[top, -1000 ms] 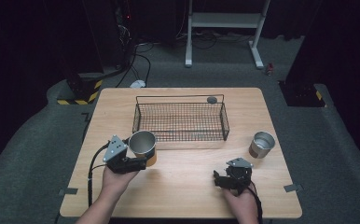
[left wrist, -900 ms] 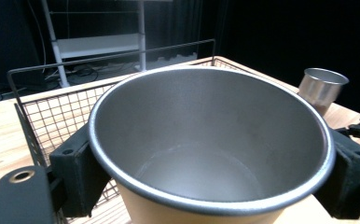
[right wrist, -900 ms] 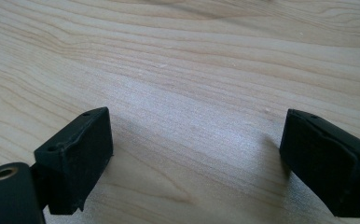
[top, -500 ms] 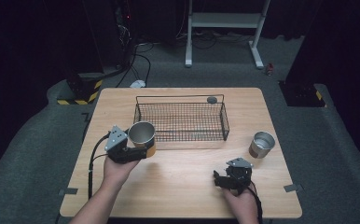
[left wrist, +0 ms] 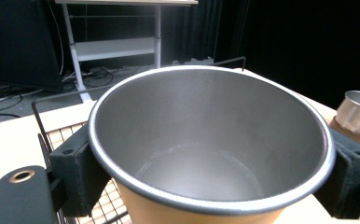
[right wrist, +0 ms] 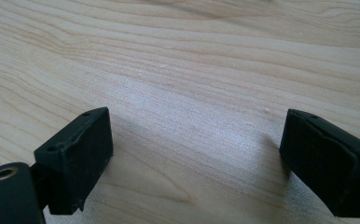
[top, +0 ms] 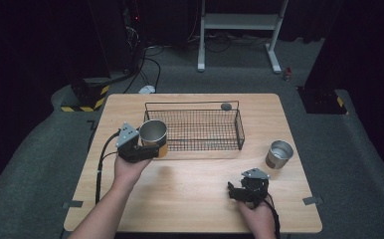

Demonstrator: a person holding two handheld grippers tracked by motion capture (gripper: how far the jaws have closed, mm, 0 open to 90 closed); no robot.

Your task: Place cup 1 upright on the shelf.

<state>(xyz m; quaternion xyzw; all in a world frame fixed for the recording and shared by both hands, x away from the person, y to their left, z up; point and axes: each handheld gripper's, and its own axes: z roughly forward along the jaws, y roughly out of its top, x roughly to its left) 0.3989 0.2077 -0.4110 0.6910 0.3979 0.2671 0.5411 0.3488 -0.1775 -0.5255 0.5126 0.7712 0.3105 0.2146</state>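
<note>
left tongs (top: 147,149) clamp the orange-sleeved steel cup (top: 154,135) by its sides, upright, raised at the left end of the wire basket (top: 207,147), apparently for lowering inside. second steel cup (top: 279,154) stands right of the basket. right tongs (top: 236,191) gape wide, holding nothing, resting low over the surface (top: 190,189) before the basket, seemingly idle.

We found no text, label, brand, number or sign that could be read in any of the views. The steel cup (left wrist: 211,154) held by the left gripper (top: 147,149) bore no lettering on its inner wall or on its tan outer band. The second steel cup (top: 279,153) near the right edge of the desk (top: 195,199) was too small for us to read anything on it.
</note>
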